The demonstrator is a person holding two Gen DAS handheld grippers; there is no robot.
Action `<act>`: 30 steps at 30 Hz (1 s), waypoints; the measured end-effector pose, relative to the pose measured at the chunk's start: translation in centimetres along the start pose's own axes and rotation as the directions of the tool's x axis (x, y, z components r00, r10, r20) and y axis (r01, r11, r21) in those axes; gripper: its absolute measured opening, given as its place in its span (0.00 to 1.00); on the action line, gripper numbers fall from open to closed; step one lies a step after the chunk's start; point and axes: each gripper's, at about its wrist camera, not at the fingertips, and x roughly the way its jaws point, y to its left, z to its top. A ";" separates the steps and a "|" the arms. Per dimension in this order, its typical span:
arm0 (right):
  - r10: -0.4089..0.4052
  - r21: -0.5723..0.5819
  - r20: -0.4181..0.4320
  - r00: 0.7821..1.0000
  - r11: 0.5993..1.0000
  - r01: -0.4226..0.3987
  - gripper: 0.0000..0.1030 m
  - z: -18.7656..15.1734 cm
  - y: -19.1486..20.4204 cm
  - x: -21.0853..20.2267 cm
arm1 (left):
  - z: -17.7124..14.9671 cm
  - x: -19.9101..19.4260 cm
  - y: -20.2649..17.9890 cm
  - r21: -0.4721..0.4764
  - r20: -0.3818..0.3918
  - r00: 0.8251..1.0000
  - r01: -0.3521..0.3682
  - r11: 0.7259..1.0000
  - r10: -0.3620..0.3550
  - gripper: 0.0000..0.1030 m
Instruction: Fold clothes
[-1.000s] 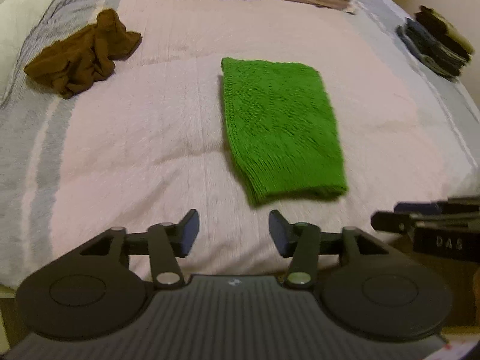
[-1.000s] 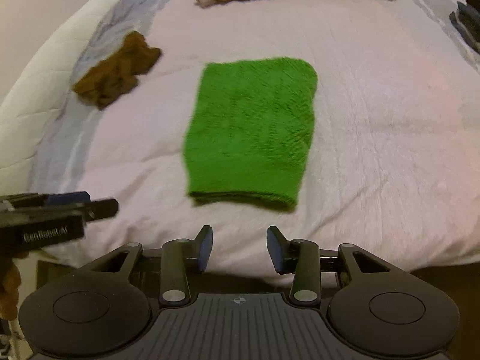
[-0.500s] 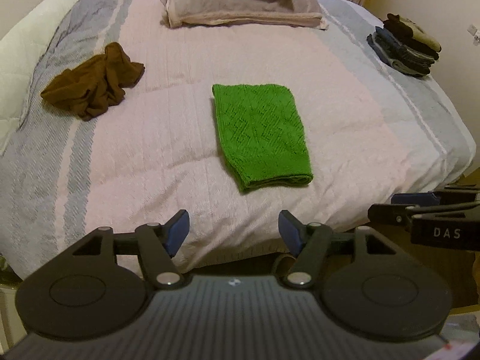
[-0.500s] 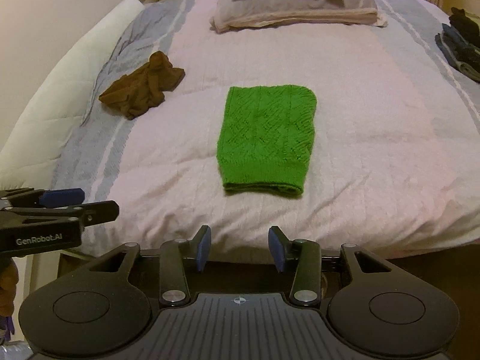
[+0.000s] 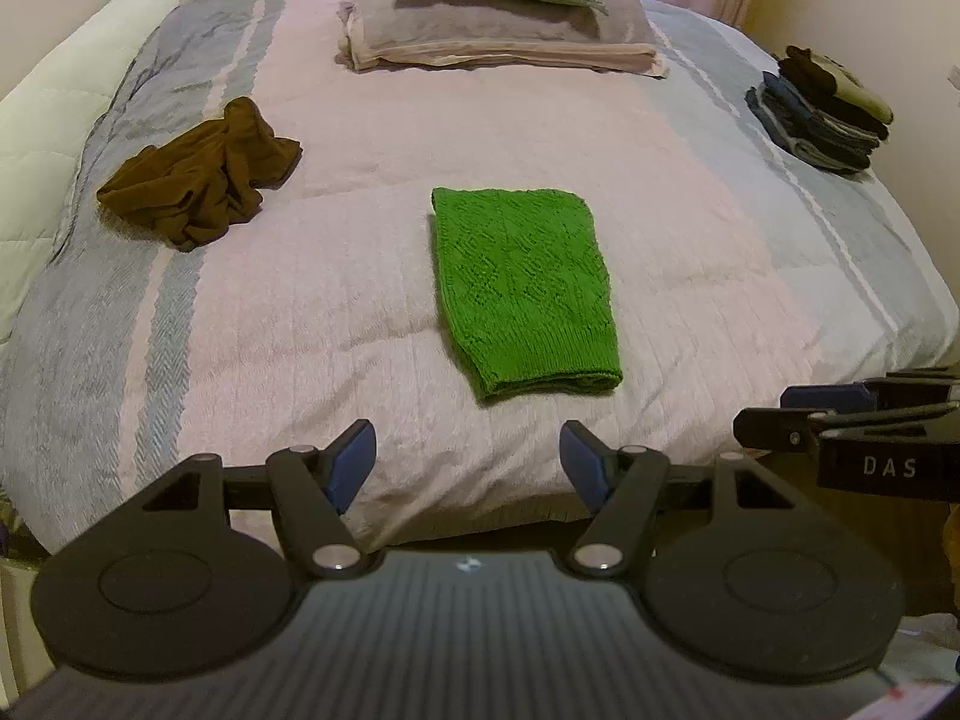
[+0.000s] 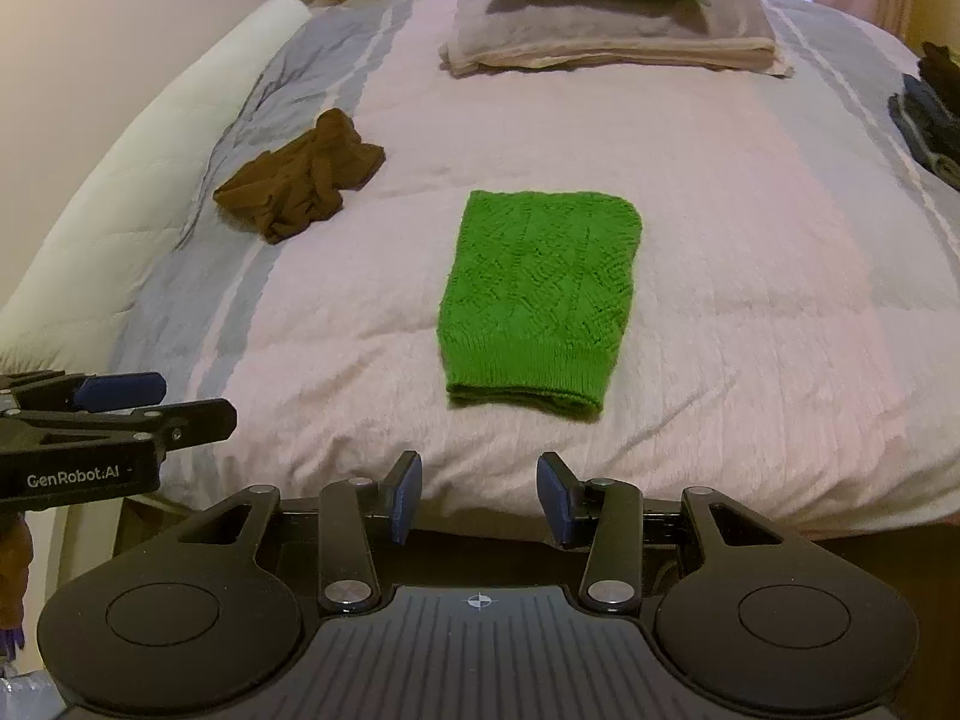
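Green knitted garment (image 5: 525, 291), folded to one flat oblong with a ribbed hem at its near end, lying in the middle of the bed (image 5: 360, 312). One crumpled brown garment (image 5: 204, 174) lies well apart at the far left; one stack of dark folded clothes (image 5: 819, 111) at the far right; two pillows (image 5: 504, 18) at the head. Left claw (image 5: 467, 461) and right claw (image 6: 478, 499): both spread wide, holding nothing, at the bed's near edge.
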 end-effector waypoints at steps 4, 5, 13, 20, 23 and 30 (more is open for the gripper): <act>0.036 -0.043 -0.023 0.999 0.998 -0.037 0.39 1.2 -1.6 0.7 | 1.0 0.8 -1.4 -0.035 -0.003 1.000 -0.029 0.999 0.029 0.62; 0.046 -0.056 -0.029 0.999 0.997 -0.048 0.39 1.5 -2.1 0.9 | 1.3 1.1 -1.8 -0.050 -0.004 0.999 -0.039 0.998 0.038 0.62; 0.105 -0.170 -0.069 0.992 0.979 -0.115 0.39 6.8 -9.5 1.5 | 3.7 4.2 -5.2 -0.242 -0.016 0.997 -0.078 0.967 0.076 0.69; 0.120 -0.147 -0.070 0.990 0.981 -0.129 0.39 10.2 -18.5 2.0 | 2.6 8.0 -6.7 -0.505 -0.036 0.998 -0.061 0.861 0.049 0.71; 0.105 -0.128 -0.116 0.988 0.985 -0.120 0.39 10.4 -22.0 3.8 | 0.2 10.4 -6.9 -0.640 -0.021 1.000 -0.030 0.768 0.022 0.71; 0.025 -0.048 -0.186 0.982 0.998 -0.035 0.39 10.3 -29.4 7.9 | -5.4 17.7 -6.1 -0.860 0.080 0.996 0.084 0.504 -0.029 0.70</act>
